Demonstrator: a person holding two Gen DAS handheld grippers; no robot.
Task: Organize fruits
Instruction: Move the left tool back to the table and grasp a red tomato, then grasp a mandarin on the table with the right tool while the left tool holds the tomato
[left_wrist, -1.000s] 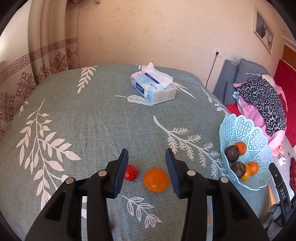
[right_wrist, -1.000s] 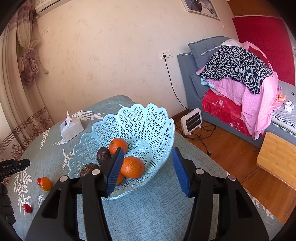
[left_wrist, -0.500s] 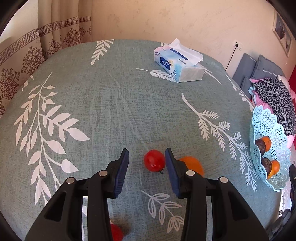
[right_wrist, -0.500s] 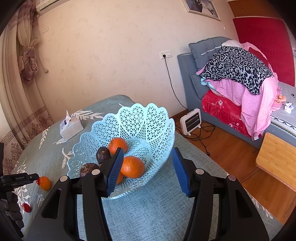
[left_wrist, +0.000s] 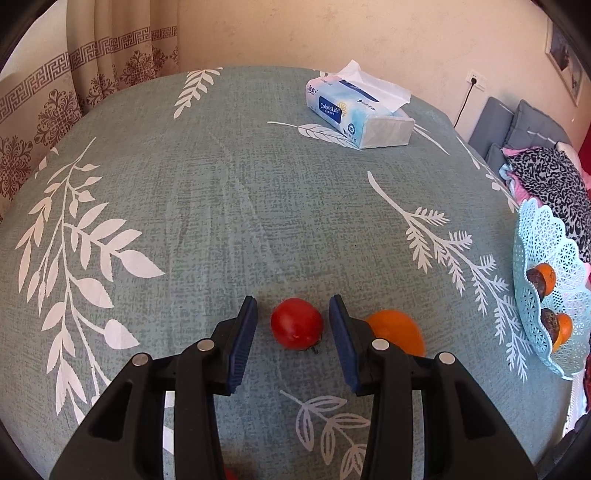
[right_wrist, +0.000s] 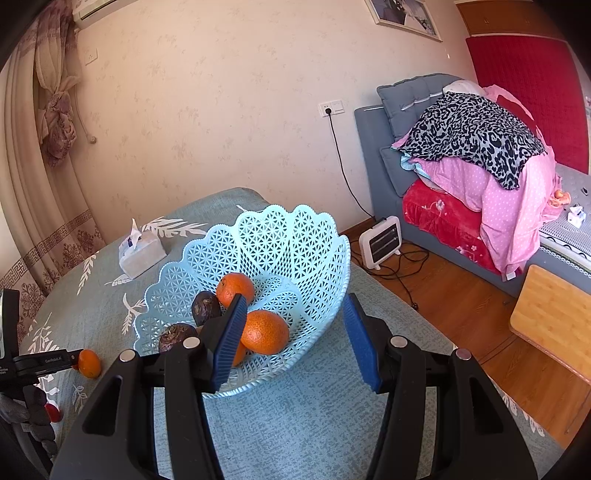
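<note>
Red and round, a tomato-like fruit (left_wrist: 296, 328) is framed between the blue pads (left_wrist: 245, 341) of the left gripper (left_wrist: 293, 314), whose jaws are spread wide with nothing clamped — a gap shows on either side of the fruit. It is resting on the green leaf-print tablecloth (left_wrist: 207, 206), and an orange (left_wrist: 397, 330) is lying just beside it, partly hidden behind the gripper's right finger. That neighbour is judged the first hazard: if the jaws are closed off-centre, the orange could be nudged and sent rolling toward the table edge. A smooth round fruit may also be squirted forward out of the pads if it is caught only at the tips, and a soft one could be bruised by too hard a squeeze.

Over on the right, the right gripper (right_wrist: 295, 339) is held open and empty above the near rim of the pale blue lattice basket (right_wrist: 295, 236), where oranges (right_wrist: 264, 332) and dark wrinkled fruits (right_wrist: 205, 307) are already gathered. The basket looks light — it could be tipped or pushed if bumped during a drop-off. One more small red fruit (right_wrist: 53, 412) is glimpsed low at the left, so it could be overlooked.
</note>
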